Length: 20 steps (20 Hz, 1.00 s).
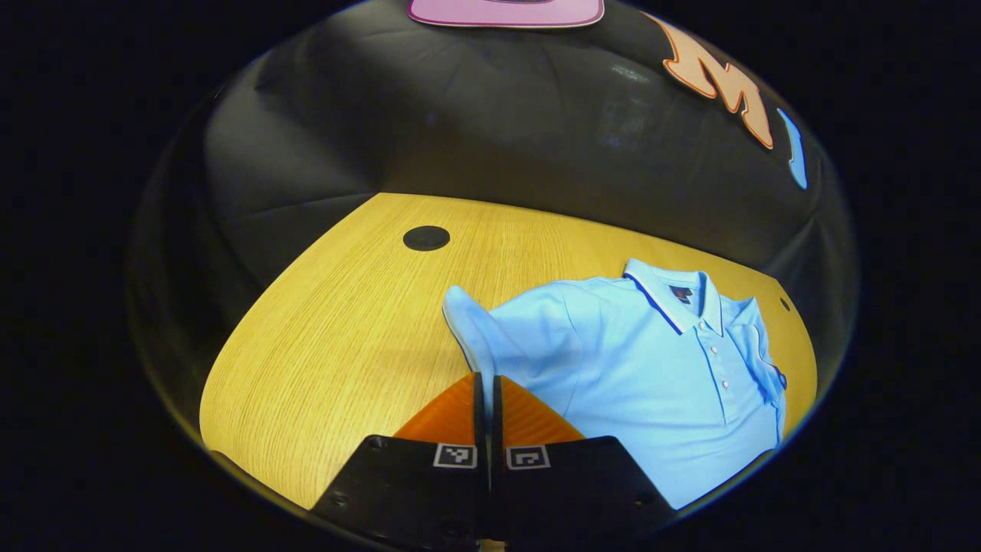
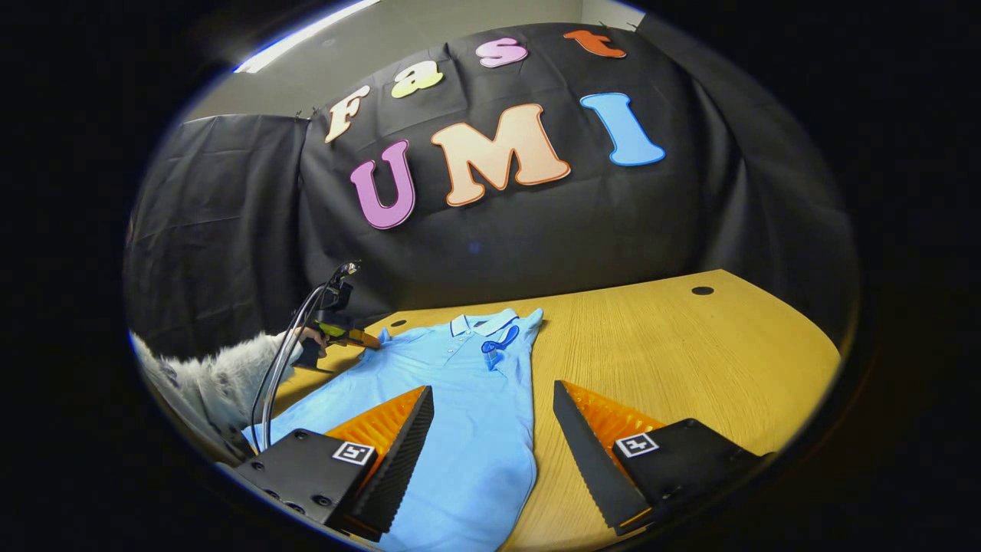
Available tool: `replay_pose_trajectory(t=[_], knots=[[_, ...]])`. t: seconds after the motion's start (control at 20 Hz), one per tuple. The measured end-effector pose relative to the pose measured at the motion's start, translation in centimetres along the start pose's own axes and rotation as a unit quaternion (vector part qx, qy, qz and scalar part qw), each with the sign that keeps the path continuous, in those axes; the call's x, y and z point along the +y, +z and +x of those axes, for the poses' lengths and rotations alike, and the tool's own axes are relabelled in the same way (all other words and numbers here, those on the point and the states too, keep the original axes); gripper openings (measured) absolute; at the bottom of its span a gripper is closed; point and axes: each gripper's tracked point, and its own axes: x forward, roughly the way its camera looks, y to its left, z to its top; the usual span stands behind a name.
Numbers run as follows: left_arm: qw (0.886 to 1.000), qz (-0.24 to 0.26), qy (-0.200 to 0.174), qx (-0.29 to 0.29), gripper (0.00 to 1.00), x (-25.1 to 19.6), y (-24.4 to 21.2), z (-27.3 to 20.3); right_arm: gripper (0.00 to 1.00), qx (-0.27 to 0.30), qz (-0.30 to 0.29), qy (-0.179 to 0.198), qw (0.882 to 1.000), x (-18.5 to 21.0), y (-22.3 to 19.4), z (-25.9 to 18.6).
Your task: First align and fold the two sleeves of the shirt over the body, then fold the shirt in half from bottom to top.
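Note:
A light blue polo shirt [image 1: 651,368] lies face up on the wooden table [image 1: 345,322], collar toward the booth wall. My left gripper [image 1: 487,383] is shut on the shirt's near sleeve [image 1: 466,318], which stands lifted off the table. The far sleeve [image 1: 766,353] lies folded over the body. In the right gripper view the shirt [image 2: 475,399] stretches toward me, the folded sleeve [image 2: 500,341] resting on its chest. My right gripper [image 2: 492,387] hangs open above the shirt's lower part, nothing between its fingers. The left gripper [image 2: 345,333] shows at the shirt's far-left shoulder.
A hand [image 2: 310,337] in a fuzzy grey sleeve [image 2: 207,376] holds the left gripper, with cables [image 2: 283,368] trailing from it. Black round grommets [image 1: 426,238] [image 2: 702,290] sit in the table [image 2: 690,360]. Bare wood lies right of the shirt; black cloth walls the back.

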Motion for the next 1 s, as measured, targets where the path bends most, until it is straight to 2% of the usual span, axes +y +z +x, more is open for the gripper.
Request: replay_pose_trajectory(t=[0.15,0.3,0.6,0.8,1.0], knots=[[1.0,0.014,0.002,0.016,0.0,-0.7,-0.2,-0.4,0.98,0.002,-0.002,0.0,1.0,0.0,-0.2,0.0],[1.0,0.028,0.007,-0.001,0.0,-1.7,1.5,-1.0,0.98,0.006,-0.005,-0.002,1.0,-0.1,-0.4,0.2],[0.995,0.085,-0.05,-0.03,0.0,-9.6,3.9,-2.5,0.98,0.024,-0.015,-0.006,1.0,-0.2,-1.5,0.6],[0.987,0.129,-0.09,-0.026,0.0,-15.4,3.0,-1.8,0.98,0.031,-0.017,-0.004,0.999,-0.1,-1.9,0.7],[0.985,0.144,-0.095,-0.007,0.02,-18.1,1.2,-0.3,0.98,0.032,-0.017,-0.002,0.999,0.1,-2.1,0.7]])
